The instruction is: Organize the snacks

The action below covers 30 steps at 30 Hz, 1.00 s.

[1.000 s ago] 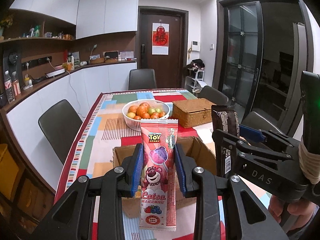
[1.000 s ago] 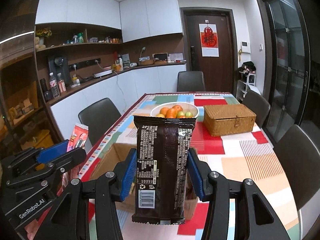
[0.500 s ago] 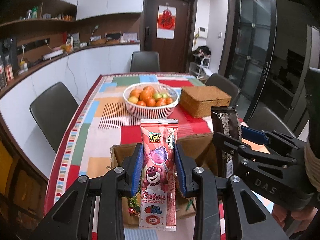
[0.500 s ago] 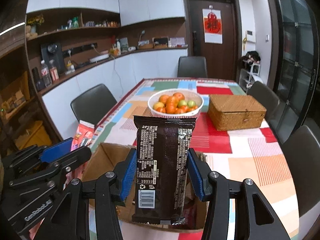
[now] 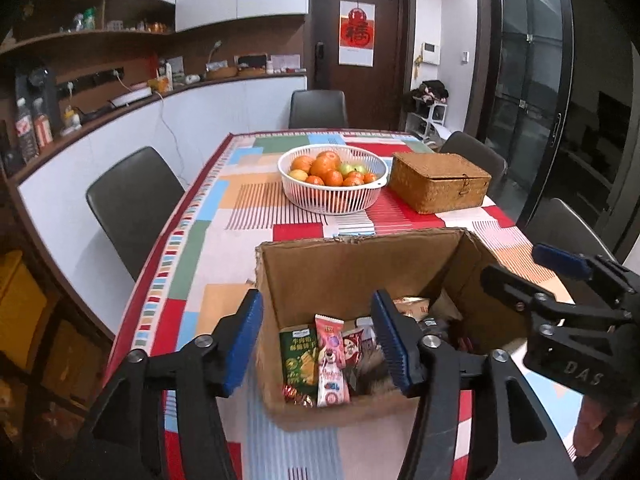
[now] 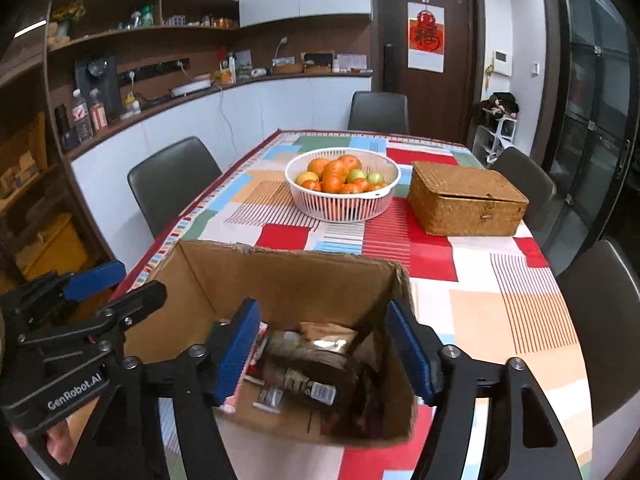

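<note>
An open cardboard box (image 5: 344,268) (image 6: 288,276) stands on the table's near end and holds several snack packets. The pink Lotso packet (image 5: 331,364) lies in it beside a green packet (image 5: 298,356). The dark brown packet (image 6: 312,372) lies in the box in the right wrist view. My left gripper (image 5: 320,340) is open and empty just above the box's near wall. My right gripper (image 6: 326,348) is open and empty over the box; it also shows at the right of the left wrist view (image 5: 560,280).
A white basket of oranges and green fruit (image 5: 334,184) (image 6: 342,184) and a wicker box (image 5: 438,186) (image 6: 466,202) stand farther back on the patchwork tablecloth (image 5: 240,208). Dark chairs (image 5: 128,200) (image 6: 600,320) line both sides. A counter runs along the left wall.
Both grippers opened and dropped their packets: the pink Lotso packet and the dark brown packet now lie in the box. Both views tilted down toward the box.
</note>
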{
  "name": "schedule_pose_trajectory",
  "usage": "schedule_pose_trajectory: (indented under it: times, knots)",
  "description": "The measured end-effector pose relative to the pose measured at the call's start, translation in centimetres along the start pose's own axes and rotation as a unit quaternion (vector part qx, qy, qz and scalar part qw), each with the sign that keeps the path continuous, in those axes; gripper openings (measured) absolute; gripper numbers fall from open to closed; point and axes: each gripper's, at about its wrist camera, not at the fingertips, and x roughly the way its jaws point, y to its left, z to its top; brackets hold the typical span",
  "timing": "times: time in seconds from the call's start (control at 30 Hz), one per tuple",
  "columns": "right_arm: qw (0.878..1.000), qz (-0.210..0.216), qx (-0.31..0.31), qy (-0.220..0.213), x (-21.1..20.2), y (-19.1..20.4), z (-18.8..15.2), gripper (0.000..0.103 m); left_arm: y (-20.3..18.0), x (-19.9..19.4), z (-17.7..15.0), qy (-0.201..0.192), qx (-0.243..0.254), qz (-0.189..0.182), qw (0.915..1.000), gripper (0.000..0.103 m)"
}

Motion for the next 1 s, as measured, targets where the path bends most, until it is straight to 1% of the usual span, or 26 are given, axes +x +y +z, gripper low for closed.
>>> schedule_pose_trajectory:
  times: [0.03, 0.1, 0.23, 0.33, 0.43, 0.53, 0.6, 0.77, 0.93, 1.0]
  knots:
    - [1.000, -0.004, 0.003, -0.007, -0.9, -0.1, -0.4, 0.075, -0.1, -0.6, -0.3, -0.006, 0.001, 0.004, 1.0000, 0.059]
    - [1.000, -0.004, 0.001, -0.020, -2.3, 0.0, -1.0, 0.075, -0.5, -2.2, -0.9, -0.018, 0.005, 0.009, 0.9998, 0.063]
    - [0.999, -0.013, -0.004, -0.052, -5.9, 0.0, -2.6, 0.083, -1.1, -5.4, -2.4, -0.041, 0.011, 0.012, 0.9990, 0.066]
    - [0.998, -0.016, -0.004, -0.067, -8.1, -0.1, -3.6, 0.086, -1.3, -7.8, -3.3, -0.057, 0.008, 0.012, 0.9983, 0.070]
    - [0.996, -0.024, -0.002, -0.081, -10.3, -0.2, -4.9, 0.090, -1.6, -10.0, -4.3, -0.073, 0.011, 0.017, 0.9972, 0.076]
    - [0.996, -0.031, -0.007, -0.087, -11.9, -0.1, -6.2, 0.091, -2.0, -11.8, -5.3, -0.087, 0.015, 0.027, 0.9957, 0.081]
    - [0.996, -0.035, -0.007, -0.087, -12.9, 0.0, -7.0, 0.091, -2.3, -12.8, -6.0, -0.089, 0.015, 0.022, 0.9957, 0.083]
    - [0.995, -0.028, 0.009, -0.092, -15.3, -0.1, -8.7, 0.091, -2.7, -14.9, -7.4, -0.097, 0.017, 0.024, 0.9948, 0.090]
    - [0.995, -0.038, 0.002, -0.095, -16.9, 0.3, -10.1, 0.093, -2.9, -16.3, -8.5, -0.099, 0.010, 0.019, 0.9948, 0.090]
    - [0.995, -0.036, 0.002, -0.095, -17.4, 0.4, -10.6, 0.093, -3.0, -16.8, -9.0, -0.101, 0.009, 0.020, 0.9946, 0.094]
